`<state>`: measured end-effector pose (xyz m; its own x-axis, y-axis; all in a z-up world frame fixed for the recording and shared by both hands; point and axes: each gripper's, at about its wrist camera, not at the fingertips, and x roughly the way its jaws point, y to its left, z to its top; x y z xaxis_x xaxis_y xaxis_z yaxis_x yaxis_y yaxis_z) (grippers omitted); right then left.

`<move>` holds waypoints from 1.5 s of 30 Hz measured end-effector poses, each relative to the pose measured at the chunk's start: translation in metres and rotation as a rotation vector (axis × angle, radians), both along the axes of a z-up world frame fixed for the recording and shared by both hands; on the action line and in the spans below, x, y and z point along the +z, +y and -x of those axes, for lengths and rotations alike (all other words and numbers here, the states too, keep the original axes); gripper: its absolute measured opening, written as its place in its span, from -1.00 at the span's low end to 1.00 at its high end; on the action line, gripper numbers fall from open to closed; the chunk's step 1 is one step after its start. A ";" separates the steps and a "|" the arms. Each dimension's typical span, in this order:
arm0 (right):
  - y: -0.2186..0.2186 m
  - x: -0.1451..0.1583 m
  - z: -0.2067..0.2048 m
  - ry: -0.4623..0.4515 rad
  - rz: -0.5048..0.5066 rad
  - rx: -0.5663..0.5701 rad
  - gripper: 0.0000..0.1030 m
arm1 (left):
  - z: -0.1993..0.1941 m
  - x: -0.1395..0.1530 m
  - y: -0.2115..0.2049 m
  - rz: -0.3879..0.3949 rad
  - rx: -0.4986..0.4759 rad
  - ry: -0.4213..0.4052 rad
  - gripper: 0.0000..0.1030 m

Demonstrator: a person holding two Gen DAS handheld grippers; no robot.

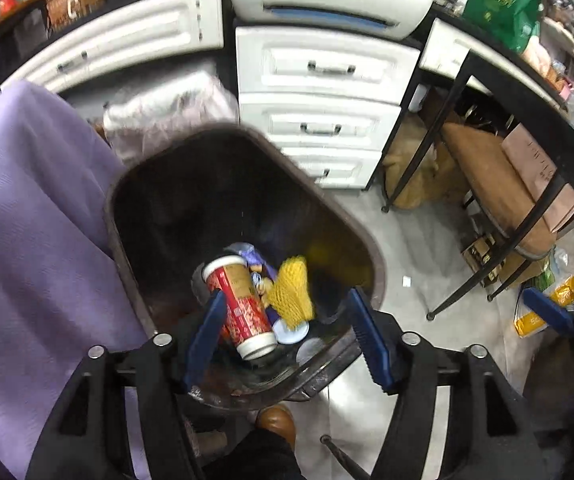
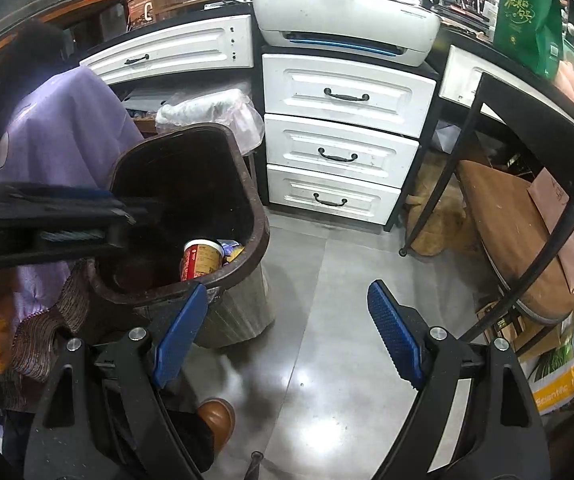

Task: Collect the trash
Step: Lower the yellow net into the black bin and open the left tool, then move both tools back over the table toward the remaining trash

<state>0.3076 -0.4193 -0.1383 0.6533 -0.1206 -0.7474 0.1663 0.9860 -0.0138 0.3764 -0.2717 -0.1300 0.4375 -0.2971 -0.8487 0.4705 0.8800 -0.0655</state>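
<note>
The brown bin (image 1: 243, 168) stands on grey floor (image 2: 327, 320) before the white drawers (image 2: 343, 140), bare floor to its right. Inside lie a red cup (image 1: 243, 304) and yellow foam net (image 1: 291, 292). Left tool (image 1: 287, 336) hangs spread and empty over the rim; right tool (image 2: 287, 332), beside the bin, likewise spread.

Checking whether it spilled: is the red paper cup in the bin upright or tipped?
Tipped: the red paper cup lies on its side inside the brown plastic bin, beside yellow foam netting.

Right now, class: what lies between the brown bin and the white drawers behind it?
A clear plastic bag, bunched up, sits between the bin and the drawers; the right wrist view shows it best.
</note>
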 end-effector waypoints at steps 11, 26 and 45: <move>0.009 0.023 0.008 -0.084 -0.037 0.040 0.59 | 0.062 0.073 0.032 0.116 -0.015 -0.151 0.53; 0.089 0.081 0.004 -0.162 -0.137 0.283 0.59 | 0.099 0.132 0.136 0.117 0.122 -0.320 0.73; 0.297 0.124 -0.040 -0.097 -0.119 0.747 0.59 | 0.119 0.138 0.336 -0.027 0.491 -0.348 0.87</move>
<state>0.3480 -0.1222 -0.0140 0.5930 0.4571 -0.6629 -0.5507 0.8309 0.0804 0.2577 0.0646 0.0082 0.7718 0.0297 -0.6352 -0.0018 0.9990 0.0445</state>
